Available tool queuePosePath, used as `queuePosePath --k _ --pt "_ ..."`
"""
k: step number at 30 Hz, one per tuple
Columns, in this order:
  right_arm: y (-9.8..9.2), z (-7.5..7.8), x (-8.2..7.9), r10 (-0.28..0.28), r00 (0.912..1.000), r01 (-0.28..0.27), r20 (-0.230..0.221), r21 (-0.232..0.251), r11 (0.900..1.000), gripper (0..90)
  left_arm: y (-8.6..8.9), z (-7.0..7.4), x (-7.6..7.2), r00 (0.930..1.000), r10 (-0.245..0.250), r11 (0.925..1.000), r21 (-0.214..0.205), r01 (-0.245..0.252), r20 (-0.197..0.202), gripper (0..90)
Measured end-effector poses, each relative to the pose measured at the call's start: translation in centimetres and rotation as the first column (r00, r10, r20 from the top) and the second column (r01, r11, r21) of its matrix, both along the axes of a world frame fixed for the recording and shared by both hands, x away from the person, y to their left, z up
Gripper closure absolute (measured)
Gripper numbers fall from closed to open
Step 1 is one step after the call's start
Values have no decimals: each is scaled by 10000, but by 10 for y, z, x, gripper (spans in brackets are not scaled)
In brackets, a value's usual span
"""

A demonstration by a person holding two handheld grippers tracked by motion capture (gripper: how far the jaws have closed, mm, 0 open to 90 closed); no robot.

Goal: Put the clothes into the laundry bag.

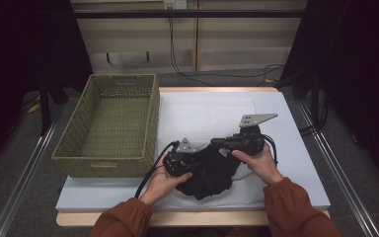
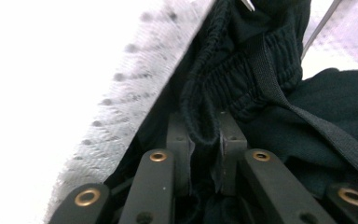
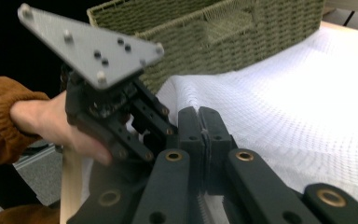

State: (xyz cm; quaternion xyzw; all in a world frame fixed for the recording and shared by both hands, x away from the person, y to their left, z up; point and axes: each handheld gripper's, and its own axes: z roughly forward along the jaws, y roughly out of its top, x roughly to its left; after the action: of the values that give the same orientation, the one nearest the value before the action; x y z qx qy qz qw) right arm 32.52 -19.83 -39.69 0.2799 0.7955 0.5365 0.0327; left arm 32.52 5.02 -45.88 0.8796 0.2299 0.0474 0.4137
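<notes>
1. The black garment (image 1: 208, 173) sits bunched near the front edge of the white padded mat (image 1: 212, 111), right in front of the person and between both hands.
2. Left gripper (image 2: 204, 135) has its jaws pinched on the elastic waistband fold. You can see the ribbed edge squeezed between the pads in the left gripper view, so it's got a proper hold on a sturdy hem rather than loose cloth.
3. Right gripper (image 3: 202, 122) has its jaws pressed fully together. Probably there's a thin bit of the black fabric in there, but I honestly can't tell.
4. Two grips spread apart looks like a setup for lifting it evenly, I'd guess.
5. The woven basket (image 1: 109, 126) sits just left of the pile, open side up, empty, so it's the likely drop-off.
</notes>
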Motion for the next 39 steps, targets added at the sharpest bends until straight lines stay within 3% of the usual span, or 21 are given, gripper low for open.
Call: queuePosePath --k 4,9,13,15,17,20,22,28,29,30,32,35,37,39 --pt "-2 -8 -1 -24 9999 21 -163 -153 9999 889 2 1 1 10000 76 9997 -240 -77 -46 736" --pt "-3 -12 -1 17 9999 -21 -169 -230 9997 889 11 12 -2 9997 222 9967 -788 -217 56 592" --pt "-2 -14 -1 75 9999 -78 -143 -225 9997 889 21 22 -15 9979 374 9966 -757 -333 530 474" --pt "-2 -15 0 81 9999 -84 -113 -242 9997 889 27 26 -22 9984 333 9952 -940 -288 459 436" --pt "-1 -15 0 96 9999 -98 -106 -235 9997 889 31 28 -30 9976 214 9961 -873 -156 652 423" --pt "-1 -16 0 137 9998 -140 -112 -256 9996 889 36 28 -40 9986 -3 9951 -988 55 521 406" --pt "-1 -16 1 167 9998 -169 -102 -208 9996 889 35 26 -45 9978 -113 9966 -811 166 646 384" --pt "0 -17 1 221 9997 -224 -109 -251 9994 888 28 10 -47 9980 -458 9964 -693 487 433 349" --pt "0 -17 2 261 9995 -264 -151 -223 9994 889 25 7 -47 9967 -748 9951 -627 766 316 329" --pt "1 -18 2 252 9995 -257 -181 -236 9994 888 23 7 -48 9965 -758 9961 -425 773 362 311" --pt "1 -18 3 311 9991 -317 -277 -233 9992 888 18 5 -51 9960 -825 9952 -502 842 354 264" --pt "1 -18 3 233 9994 -241 -269 -268 9994 888 12 2 -51 9953 -867 9958 -258 878 441 241" --pt "1 -17 3 146 9995 -151 -279 -185 9997 888 8 -2 -47 9955 -878 9958 -217 886 369 267" --pt "2 -17 3 217 9993 -224 -304 -248 9994 888 4 -4 -43 9949 -930 9956 160 924 380 309"
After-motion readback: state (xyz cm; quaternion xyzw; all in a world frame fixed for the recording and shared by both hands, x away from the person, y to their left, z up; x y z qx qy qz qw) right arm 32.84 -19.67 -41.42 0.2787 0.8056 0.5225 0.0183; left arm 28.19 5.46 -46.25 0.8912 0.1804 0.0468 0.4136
